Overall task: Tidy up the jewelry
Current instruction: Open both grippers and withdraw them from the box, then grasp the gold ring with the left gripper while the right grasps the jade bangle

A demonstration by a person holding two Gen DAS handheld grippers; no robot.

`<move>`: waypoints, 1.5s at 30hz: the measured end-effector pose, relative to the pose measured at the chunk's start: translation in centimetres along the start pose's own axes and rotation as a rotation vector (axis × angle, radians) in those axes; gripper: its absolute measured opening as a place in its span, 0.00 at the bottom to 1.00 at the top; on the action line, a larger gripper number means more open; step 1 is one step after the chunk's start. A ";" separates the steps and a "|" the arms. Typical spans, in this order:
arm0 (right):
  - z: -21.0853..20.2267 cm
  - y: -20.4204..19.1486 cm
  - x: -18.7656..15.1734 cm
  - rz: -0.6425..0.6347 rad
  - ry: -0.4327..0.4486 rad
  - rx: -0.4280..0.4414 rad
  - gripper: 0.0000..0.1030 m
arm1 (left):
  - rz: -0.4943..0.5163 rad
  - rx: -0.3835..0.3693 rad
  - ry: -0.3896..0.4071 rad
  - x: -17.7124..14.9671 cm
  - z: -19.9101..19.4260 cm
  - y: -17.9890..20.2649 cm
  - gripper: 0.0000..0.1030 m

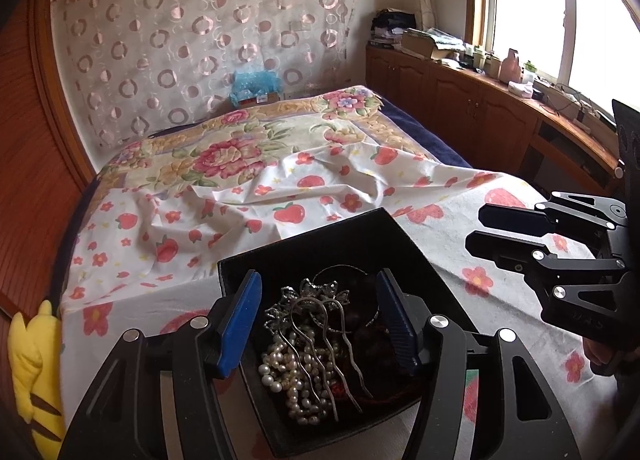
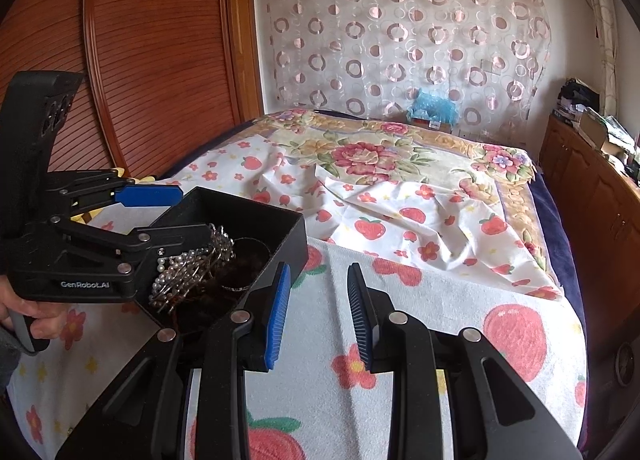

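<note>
A: Where's the jewelry?
B: In the black tray (image 1: 256,260) on the bed (image 1: 500,300), lower centre of the left view: pearl necklace (image 1: 288,376), silver hairpin (image 1: 320,316).
A: The claws?
B: Left claw (image 1: 318,324) spread wide over the tray, gripping nothing. Right claw (image 2: 318,314) parted over the towel, lower centre, empty.

- One black box (image 1: 404,256) on the bed, holding the jewelry.
- One string of white pearls (image 1: 288,376), heaped in a tangle; strand count cannot be told.
- One silver hair comb (image 1: 320,324) with a flower top, three wavy prongs showing.
- Two grippers: the left gripper (image 1: 318,324) and the right gripper (image 2: 318,316), each with two blue-padded fingers.
- One yellow plush toy (image 1: 34,372) at the bed's edge.
</note>
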State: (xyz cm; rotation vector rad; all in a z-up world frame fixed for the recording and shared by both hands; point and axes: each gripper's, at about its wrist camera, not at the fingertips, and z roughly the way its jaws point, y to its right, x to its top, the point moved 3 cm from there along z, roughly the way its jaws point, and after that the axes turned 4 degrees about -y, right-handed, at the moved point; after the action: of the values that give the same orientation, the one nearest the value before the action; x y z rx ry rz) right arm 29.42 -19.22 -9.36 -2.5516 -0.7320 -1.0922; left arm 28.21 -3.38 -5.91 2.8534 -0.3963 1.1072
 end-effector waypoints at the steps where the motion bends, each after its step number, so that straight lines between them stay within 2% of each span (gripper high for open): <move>1: -0.1 -0.1 0.1 -0.001 0.002 -0.001 0.31 | 0.000 -0.002 0.002 -0.2 -0.3 0.0 0.56; 6: -1.3 -0.6 0.8 -0.012 0.020 -0.007 0.31 | -0.005 -0.005 0.007 -0.7 -1.2 0.0 0.58; 11: -3.5 -1.7 0.6 -0.038 0.039 -0.011 0.31 | -0.021 -0.014 0.025 -2.8 -3.8 -0.3 0.62; 19: -6.0 -3.5 -4.0 -0.043 -0.004 -0.008 0.31 | -0.055 -0.021 0.008 -7.9 -6.4 -0.5 0.63; 28: -7.5 -7.3 -9.9 -0.038 -0.066 0.044 0.31 | -0.077 -0.032 -0.023 -13.0 -8.4 0.1 0.63; 37: -8.3 -11.3 -12.9 -0.060 -0.102 0.098 0.31 | -0.067 -0.032 -0.050 -17.0 -10.1 1.1 0.63; 45: -8.5 -14.5 -14.7 -0.121 -0.159 0.141 0.31 | -0.056 -0.042 -0.052 -18.9 -11.4 1.9 0.63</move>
State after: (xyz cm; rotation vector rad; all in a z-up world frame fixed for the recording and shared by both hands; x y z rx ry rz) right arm 7.79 -15.73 -13.68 -2.5218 -0.9784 -0.8454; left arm 6.81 0.52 -10.20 2.8433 -0.3366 1.0056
